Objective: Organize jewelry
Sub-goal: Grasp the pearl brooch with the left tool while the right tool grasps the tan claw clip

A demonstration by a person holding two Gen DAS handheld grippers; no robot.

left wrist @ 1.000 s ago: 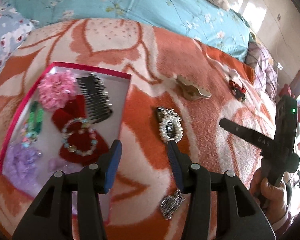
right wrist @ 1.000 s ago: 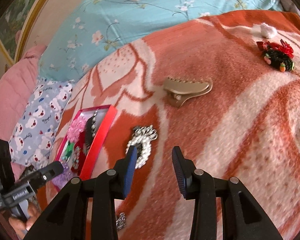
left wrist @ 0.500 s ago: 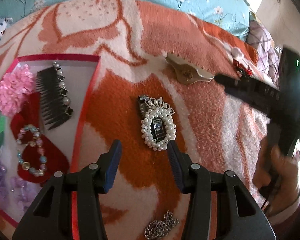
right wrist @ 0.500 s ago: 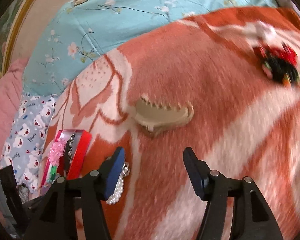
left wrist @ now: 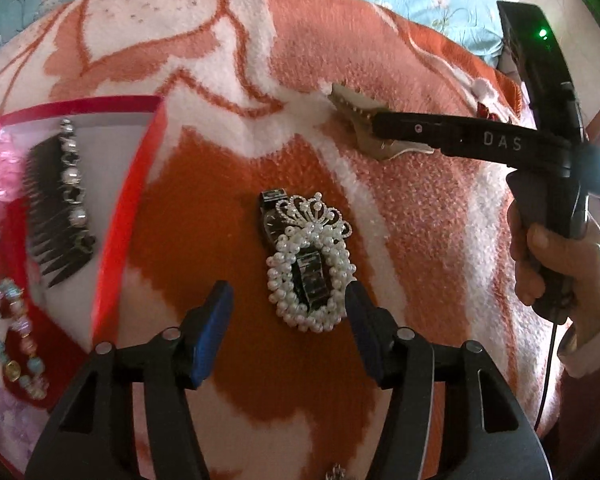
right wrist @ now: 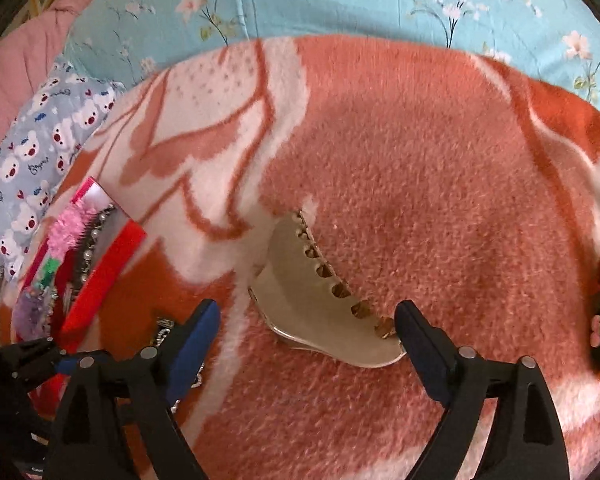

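A fuzzy orange-and-white blanket point(right wrist: 420, 168) covers the bed beneath both grippers; the red-rimmed tray point(left wrist: 136, 184), left of the left gripper point(left wrist: 286, 308), is cut off by the frame edge. The left gripper stands apart just short of the oval pearl-beaded clip point(left wrist: 310, 268). The right gripper point(right wrist: 306, 332) is spread wide around the smooth beige toothed claw clip point(right wrist: 300, 296), contact unclear.

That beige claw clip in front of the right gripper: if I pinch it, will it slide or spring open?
The claw clip looks like smooth hard plastic, so probably stiff, light and a bit slippery. Its curved toothed edge faces up, so squeezing near the hinge may open it. The fuzzy blanket should limit sliding. The right gripper is open.
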